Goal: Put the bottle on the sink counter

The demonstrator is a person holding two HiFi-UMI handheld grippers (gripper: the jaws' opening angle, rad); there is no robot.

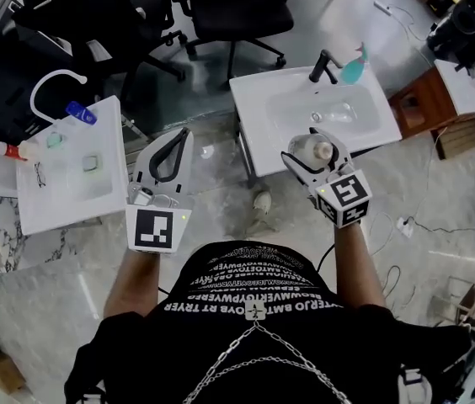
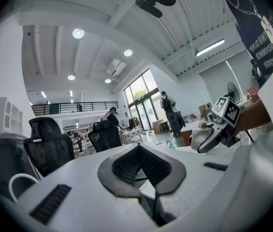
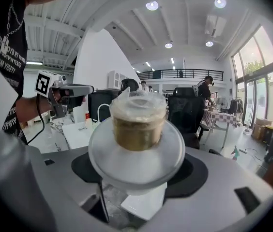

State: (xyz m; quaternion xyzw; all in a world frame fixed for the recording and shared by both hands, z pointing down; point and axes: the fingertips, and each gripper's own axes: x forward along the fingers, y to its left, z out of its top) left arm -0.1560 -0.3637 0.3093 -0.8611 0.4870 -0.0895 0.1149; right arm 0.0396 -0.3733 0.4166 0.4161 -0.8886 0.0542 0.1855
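A clear bottle (image 1: 317, 150) with a gold cap lies between the jaws of my right gripper (image 1: 312, 146), which is shut on it. Bottle and gripper hang over the front edge of the white sink counter (image 1: 258, 129). In the right gripper view the bottle (image 3: 137, 129) fills the middle, cap pointing away, with the right gripper (image 3: 136, 170) clamped round its wide body. My left gripper (image 1: 178, 137) is shut with nothing in it, held over the floor between the two white counters. Its pads (image 2: 141, 166) close into a loop that meets at the tip.
The sink counter carries a black faucet (image 1: 322, 64) and a teal soap bottle (image 1: 354, 66) at its back. A second white counter (image 1: 27, 213) at the left holds small items and a white faucet (image 1: 52, 87). Black office chairs (image 1: 229, 7) stand behind; a wooden cabinet (image 1: 423, 99) is at the right.
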